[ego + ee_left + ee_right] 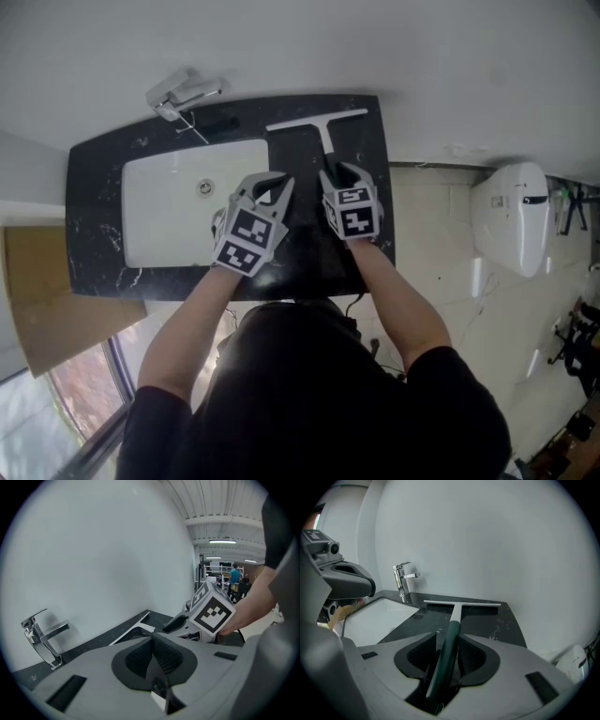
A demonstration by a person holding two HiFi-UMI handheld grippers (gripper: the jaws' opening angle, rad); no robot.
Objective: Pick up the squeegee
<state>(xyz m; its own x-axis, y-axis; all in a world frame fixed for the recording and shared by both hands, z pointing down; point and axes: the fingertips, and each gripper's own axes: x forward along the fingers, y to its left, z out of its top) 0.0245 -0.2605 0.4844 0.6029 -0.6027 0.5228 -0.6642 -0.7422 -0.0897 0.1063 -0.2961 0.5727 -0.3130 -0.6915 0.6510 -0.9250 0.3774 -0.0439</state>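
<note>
Squeegee (460, 603) in right tongs (447, 639), black counter (94, 199), white wall (394, 47)

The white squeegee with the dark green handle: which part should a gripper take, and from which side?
Grip the squeegee by its dark green handle, coming from the front edge of the black counter. The handle points that way; the white blade lies crosswise by the wall. The right gripper holds it so.

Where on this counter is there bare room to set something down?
Bare countertop lies left of the sink, whose basin is empty. Right of it is crowded: the squeegee, left hand-held gripper and right hand-held gripper.
</note>
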